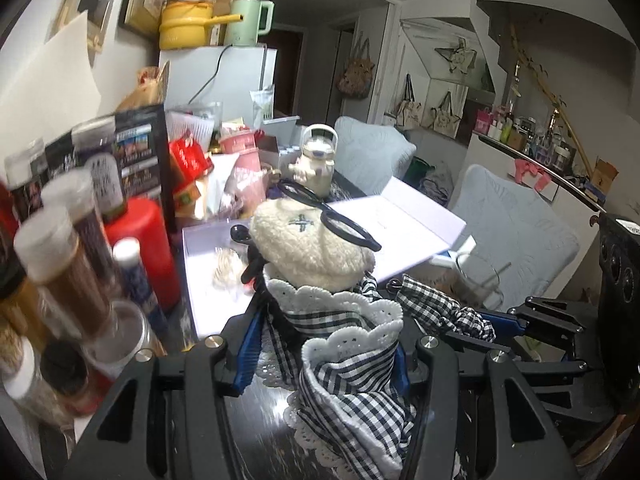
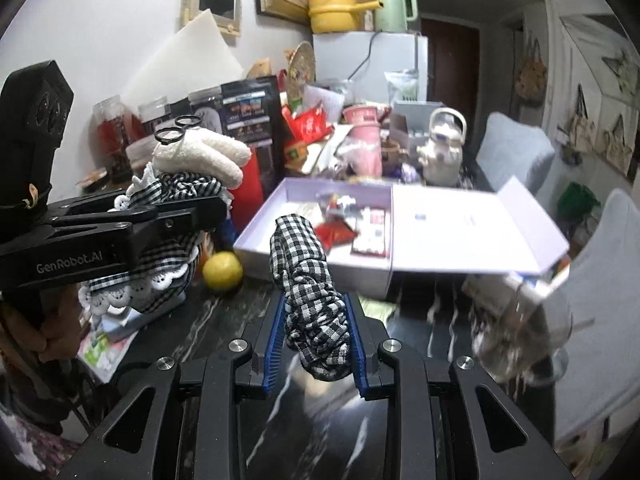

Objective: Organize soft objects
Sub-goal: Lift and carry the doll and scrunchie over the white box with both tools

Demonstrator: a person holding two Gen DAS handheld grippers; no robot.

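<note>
1. Two tools share one plush doll [image 2: 200, 156]: cream woolly head with black glasses, gingham dress with a white lace hem
2. Left tool [image 1: 320, 344] is pinching the doll's body through the dress; the head rises just ahead of its fingertips, mid-frame in the left view
3. Right tool [image 2: 316, 344], pressed together, clamps a twisted gingham strip [image 2: 304, 280] of that dress; its long axis runs up the frame toward the open white box [image 2: 320, 264]
4. In the right view the doll sits at left, held clear above the dark desk [image 2: 240, 320], beside a yellow lemon [image 2: 222, 271]
5. Box lies nearer the right tool, so I judge it the likely destination
</note>
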